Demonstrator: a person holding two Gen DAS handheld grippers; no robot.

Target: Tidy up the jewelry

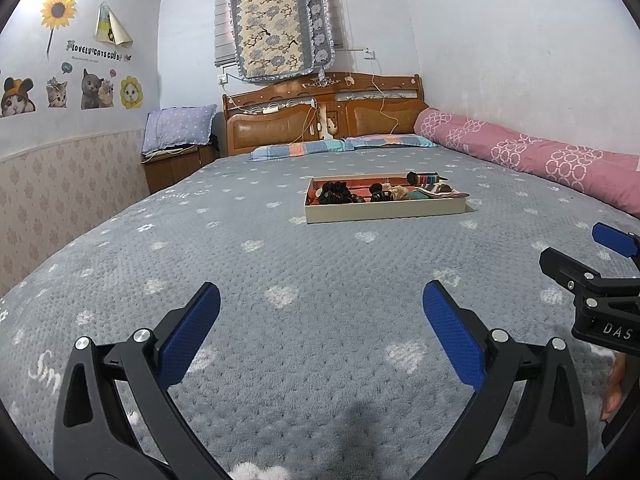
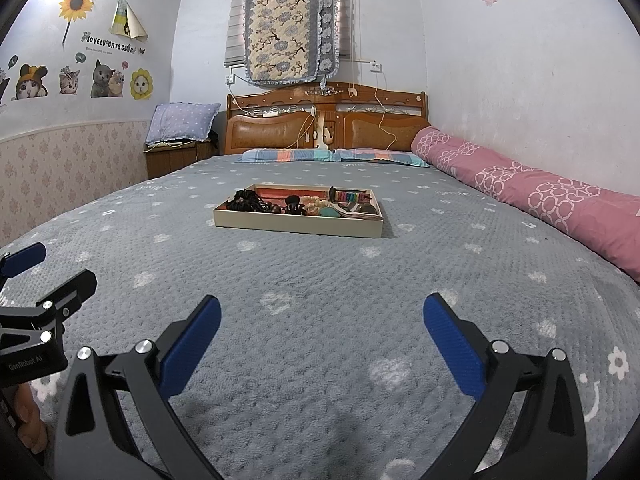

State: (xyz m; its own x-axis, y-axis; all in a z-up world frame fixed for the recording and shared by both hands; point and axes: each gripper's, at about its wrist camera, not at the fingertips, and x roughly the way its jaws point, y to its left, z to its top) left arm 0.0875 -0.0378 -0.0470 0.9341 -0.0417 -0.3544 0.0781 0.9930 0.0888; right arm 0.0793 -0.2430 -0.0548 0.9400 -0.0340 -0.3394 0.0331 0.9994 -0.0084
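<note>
Both of our black two-finger grippers with blue ribbed pads hover low over the grey fleece bedspread, jaws spread wide and holding nothing.

Our left gripper (image 1: 320, 340) fills the bottom of its frame and our right gripper (image 2: 322, 350) the bottom of its own, side by side and level above the bedspread (image 1: 280, 272). Well apart from both, at mid-frame, the shallow cream cardboard tray with a red lining (image 2: 298, 226) sits flat on the bedspread. It gathers black scrunchies (image 2: 246, 204), a dark claw clip, a multicoloured strip and other small pieces we cannot identify. Nothing loose shows outside the tray, which would fit either jewelry already gathered or a heap awaiting sorting.
</note>
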